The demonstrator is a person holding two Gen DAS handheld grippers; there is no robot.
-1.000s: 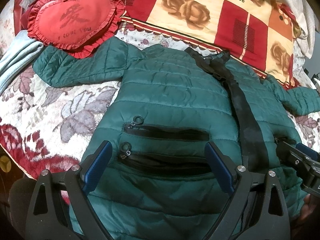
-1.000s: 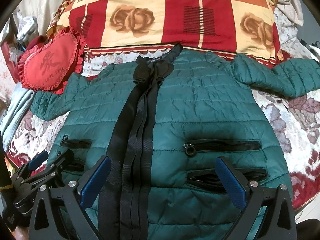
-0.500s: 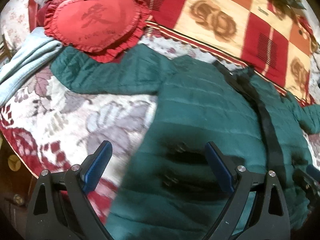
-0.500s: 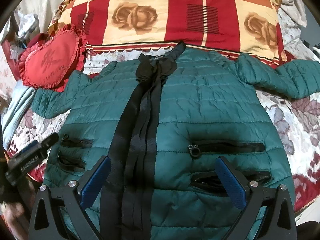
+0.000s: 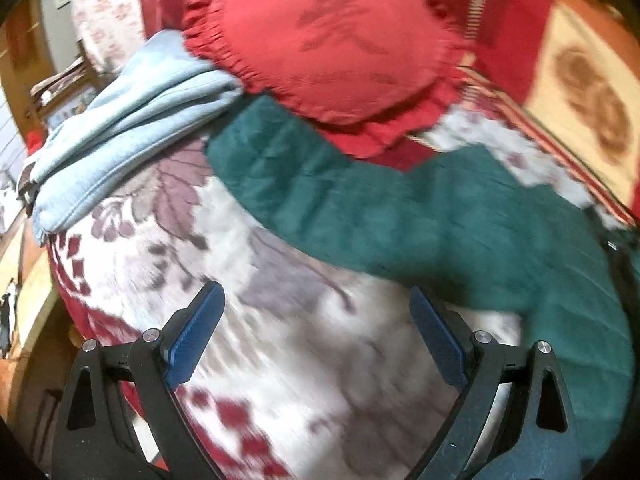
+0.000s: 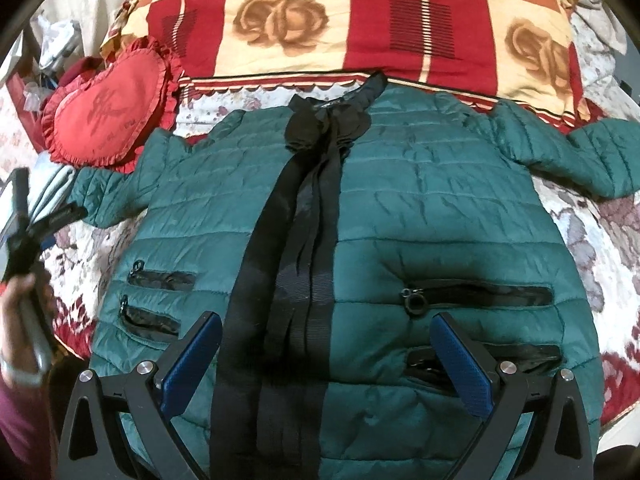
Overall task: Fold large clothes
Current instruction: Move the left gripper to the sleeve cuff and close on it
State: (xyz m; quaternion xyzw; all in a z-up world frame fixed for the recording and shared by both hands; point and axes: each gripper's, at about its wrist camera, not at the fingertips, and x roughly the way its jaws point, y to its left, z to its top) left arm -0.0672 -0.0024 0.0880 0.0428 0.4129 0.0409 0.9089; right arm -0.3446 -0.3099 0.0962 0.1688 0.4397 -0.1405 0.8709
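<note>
Flowery bed cover [image 5: 280,360] fills most of the blurry left wrist view, and a checked blanket [image 6: 360,20] with roses lies at the far end of the bed. On the bed lies a green jacket [image 6: 440,220], flat and front side up, with a black strip [image 6: 296,240] running down its middle.

The right hand-held gripper [image 6: 328,364] is over the bottom part of the jacket. Its blue pads [image 6: 192,364] are spread wide apart. They hold nothing. I cannot tell if they touch the jacket.

The left hand-held gripper [image 5: 316,336] is out to the left side, over the bare bed cover. Its blue pads [image 5: 196,334] are spread wide too and hold nothing. One sleeve [image 5: 340,200] of the jacket stretches across just past them. The sleeve's end lies under the edge of a red heart pillow [image 5: 332,48]. A light blue cloth [image 5: 132,136] lies folded beside the pillow, near the sleeve's end.

The other sleeve [image 6: 580,156] reaches out to the right. There is bare bed cover on both sides of the jacket. The bed's left edge drops off close to the left gripper.
</note>
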